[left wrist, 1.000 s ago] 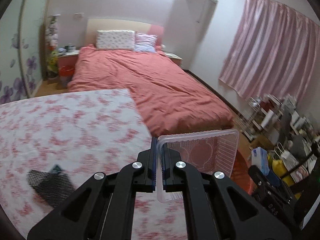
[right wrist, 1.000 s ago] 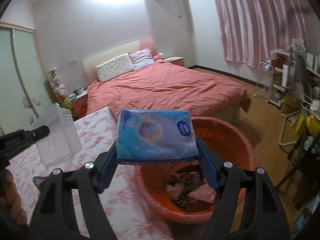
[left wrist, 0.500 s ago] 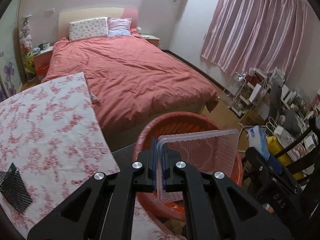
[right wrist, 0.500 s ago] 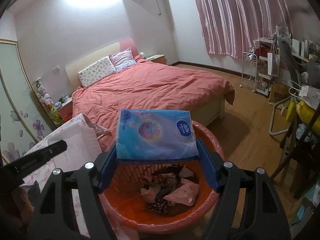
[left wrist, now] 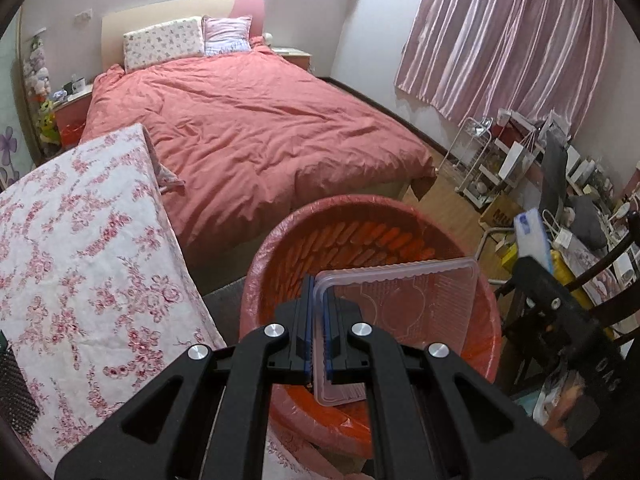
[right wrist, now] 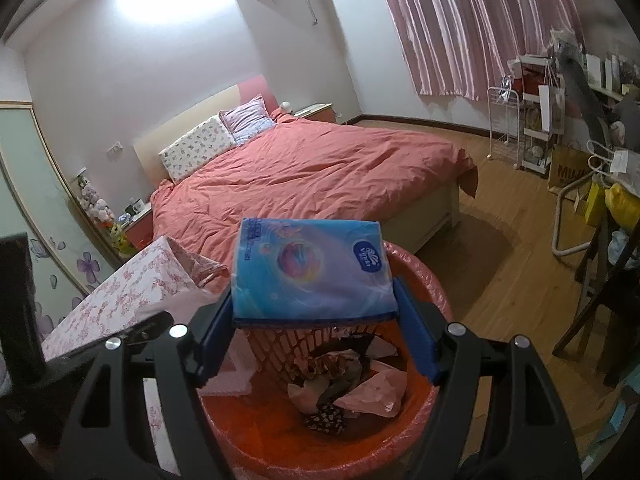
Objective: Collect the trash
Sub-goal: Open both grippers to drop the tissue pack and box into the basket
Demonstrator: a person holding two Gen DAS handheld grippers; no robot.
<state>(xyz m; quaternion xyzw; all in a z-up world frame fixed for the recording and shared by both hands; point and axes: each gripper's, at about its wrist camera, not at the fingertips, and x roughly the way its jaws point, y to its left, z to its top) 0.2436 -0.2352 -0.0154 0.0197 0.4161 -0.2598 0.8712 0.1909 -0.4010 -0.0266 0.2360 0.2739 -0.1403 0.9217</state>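
My left gripper [left wrist: 318,334] is shut on the rim of a clear plastic tray [left wrist: 400,312] and holds it on edge over the red trash basket [left wrist: 280,240]. My right gripper [right wrist: 316,320] is shut on a blue tissue pack [right wrist: 312,272] and holds it flat above the same red basket [right wrist: 424,400]. The basket holds crumpled paper, a pink bag and dark scraps [right wrist: 340,384]. The right gripper with its blue pack [left wrist: 532,236] shows at the right of the left wrist view.
A table with a pink floral cloth [left wrist: 80,260] stands left of the basket, with a black mesh item [left wrist: 14,392] on it. A bed with a red duvet [left wrist: 248,128] lies behind. Cluttered shelves and chairs [left wrist: 560,184] stand at the right.
Both grippers have moved right from over the floral table to above the red basket, each still holding its item. The basket now fills the lower middle of both views.
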